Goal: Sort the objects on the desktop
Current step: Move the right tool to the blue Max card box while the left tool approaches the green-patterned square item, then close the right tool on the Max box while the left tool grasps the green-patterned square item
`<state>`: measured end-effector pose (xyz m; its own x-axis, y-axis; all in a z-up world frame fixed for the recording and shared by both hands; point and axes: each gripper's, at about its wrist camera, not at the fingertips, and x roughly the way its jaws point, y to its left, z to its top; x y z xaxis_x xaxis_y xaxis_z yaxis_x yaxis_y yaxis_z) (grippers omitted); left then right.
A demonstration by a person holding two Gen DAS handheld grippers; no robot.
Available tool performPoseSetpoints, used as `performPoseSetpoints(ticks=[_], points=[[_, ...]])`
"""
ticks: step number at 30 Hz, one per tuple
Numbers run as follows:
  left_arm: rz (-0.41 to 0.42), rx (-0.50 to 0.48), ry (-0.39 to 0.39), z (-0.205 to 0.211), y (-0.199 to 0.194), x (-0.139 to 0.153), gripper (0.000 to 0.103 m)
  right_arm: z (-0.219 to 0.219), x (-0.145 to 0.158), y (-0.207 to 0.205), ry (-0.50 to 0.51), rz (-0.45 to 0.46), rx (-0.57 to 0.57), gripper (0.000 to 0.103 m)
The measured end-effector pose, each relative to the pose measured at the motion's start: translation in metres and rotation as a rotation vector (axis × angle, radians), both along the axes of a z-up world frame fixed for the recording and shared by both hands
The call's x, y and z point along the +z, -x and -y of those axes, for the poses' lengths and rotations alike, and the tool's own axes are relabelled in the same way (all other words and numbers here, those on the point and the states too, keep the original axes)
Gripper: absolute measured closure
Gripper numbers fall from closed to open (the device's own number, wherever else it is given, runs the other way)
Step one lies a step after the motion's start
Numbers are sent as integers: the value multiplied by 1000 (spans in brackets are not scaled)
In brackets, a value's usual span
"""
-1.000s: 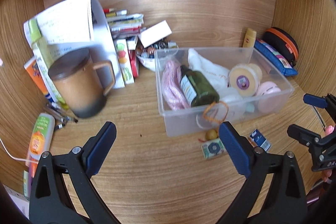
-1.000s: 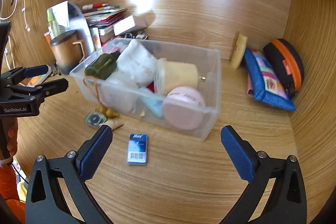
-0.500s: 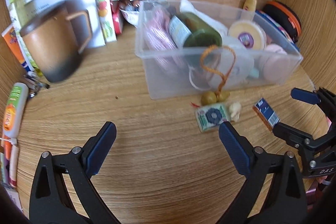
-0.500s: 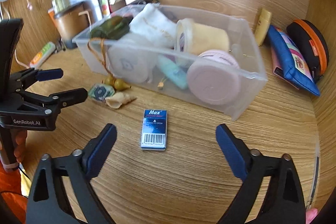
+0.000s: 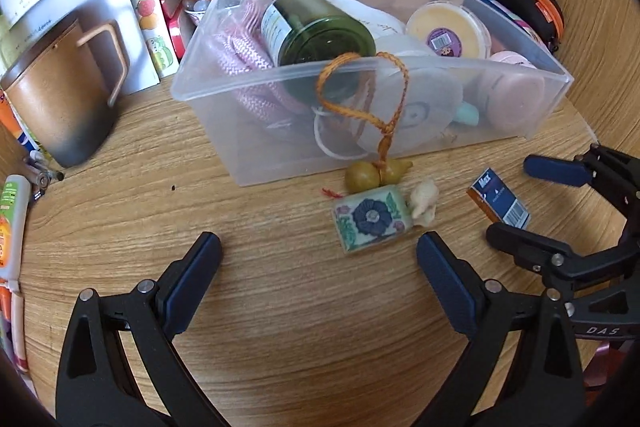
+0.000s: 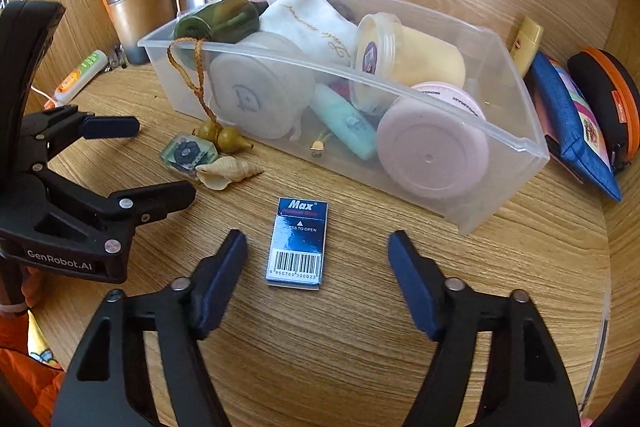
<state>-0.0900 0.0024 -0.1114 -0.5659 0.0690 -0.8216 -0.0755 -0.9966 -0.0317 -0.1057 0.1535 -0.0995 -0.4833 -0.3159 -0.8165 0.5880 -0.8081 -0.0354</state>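
Note:
A small blue "Max" box (image 6: 298,243) lies flat on the wooden desk in front of a clear plastic bin (image 6: 496,183). My right gripper (image 6: 316,251) hovers low over it, jaws closing, with the box between them nearer the left finger; the pads do not touch it. In the left wrist view the same box (image 5: 500,203) sits between the right gripper's (image 5: 516,199) fingers. My left gripper (image 5: 318,259) stands open just short of a floral tile (image 5: 370,223), a seashell (image 5: 424,201) and a gourd charm (image 5: 376,175) whose orange cord hangs over the bin's rim (image 5: 280,75).
The bin holds a green bottle (image 5: 316,27), jars, a white pouch and pink cord. A brown mug (image 5: 60,95) and stacked books (image 5: 156,23) stand at the left, with a tube (image 5: 12,219) at the desk edge. A blue pouch (image 6: 572,119) and an orange-trimmed case (image 6: 608,95) lie at the right.
Both grippers have sunk toward the desk and tipped downward, so the small items look larger. The right jaws have narrowed around the blue box. The left jaws stay wide.

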Motion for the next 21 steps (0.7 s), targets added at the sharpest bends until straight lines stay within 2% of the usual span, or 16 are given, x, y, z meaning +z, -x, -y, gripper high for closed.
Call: performPoseSetpoints(ticks=[7,11,13,15,21], points=[[-4,19,26,-1,7,-2,4,2,-1,2,5,3,5,43],[-8,24,23,0,10,-3,4,4,-1,1,19,5,21,50],[-12,25,21,0,10,-2,6,4,0,0,23,4,30,55],[-16,19,24,-2,11,-2,8,5,0,0,27,-1,39,64],[-35,-9,27,-9,5,1,21,5,1,0,33,-5,61,75]])
